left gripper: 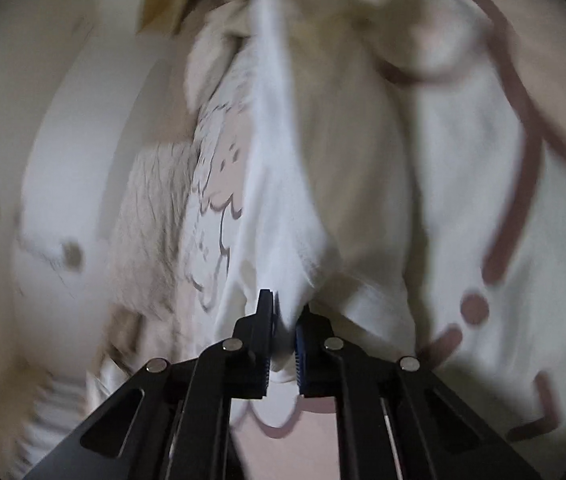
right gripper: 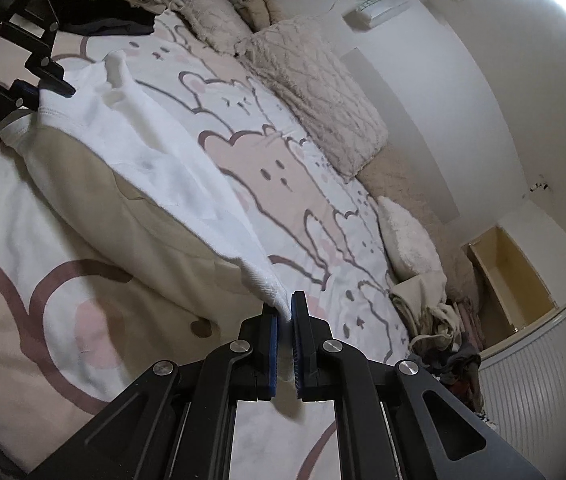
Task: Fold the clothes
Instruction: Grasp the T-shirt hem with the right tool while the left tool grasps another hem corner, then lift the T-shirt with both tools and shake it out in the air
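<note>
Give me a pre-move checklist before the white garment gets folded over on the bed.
1. Right gripper pinching a corner of the white garment: ok.
2. Left gripper clamped on the garment's other end, also seen in the right wrist view: ok.
3. Edge between the two grips taut: not ok, it sags and ripples.
4. Garment lifted off the patterned bedspread: ok along the held edge; the far side cannot tell.
5. Landing spot on the bedspread free of the fluffy pillow: ok.
6. Left view sharp enough to confirm grip depth: not ok, blurred.
</note>
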